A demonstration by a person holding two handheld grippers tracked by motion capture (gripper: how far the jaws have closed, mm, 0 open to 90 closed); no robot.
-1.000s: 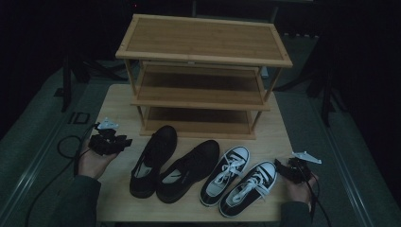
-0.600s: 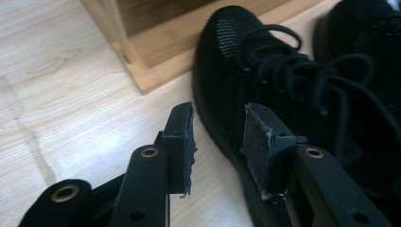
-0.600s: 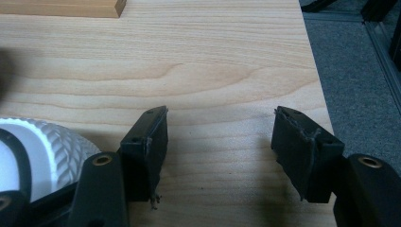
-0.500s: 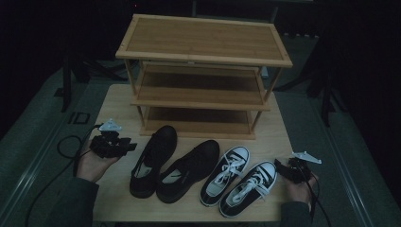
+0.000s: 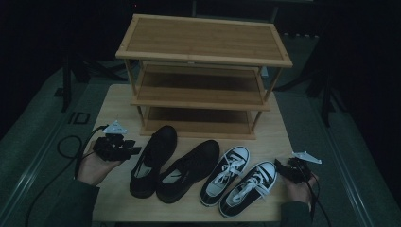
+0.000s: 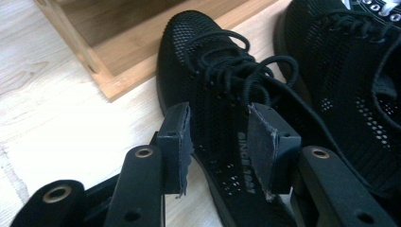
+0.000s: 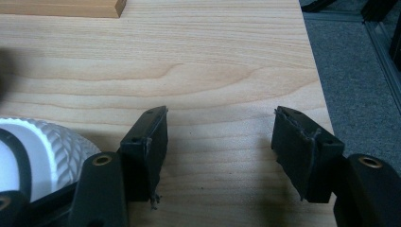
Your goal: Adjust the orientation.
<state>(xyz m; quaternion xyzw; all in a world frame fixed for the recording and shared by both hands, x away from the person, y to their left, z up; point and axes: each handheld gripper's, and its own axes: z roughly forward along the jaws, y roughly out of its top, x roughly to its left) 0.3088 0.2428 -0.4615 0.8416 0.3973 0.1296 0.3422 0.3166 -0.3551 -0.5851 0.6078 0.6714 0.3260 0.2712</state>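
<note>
Black mesh lace-up shoe (image 6: 222,118) lies on the pale wooden table (image 5: 276,137), just before the bamboo rack (image 5: 203,75). Left gripper (image 6: 220,142), jaws just opening, frames its tongue without touching. We judge it light and soft; the stiffer heel collar suits gripping. Right gripper (image 7: 231,151) gapes empty.

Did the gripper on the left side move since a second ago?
Yes. The left gripper moved rightward, closer to the black shoe, its jaws opening with nothing between them.
</note>
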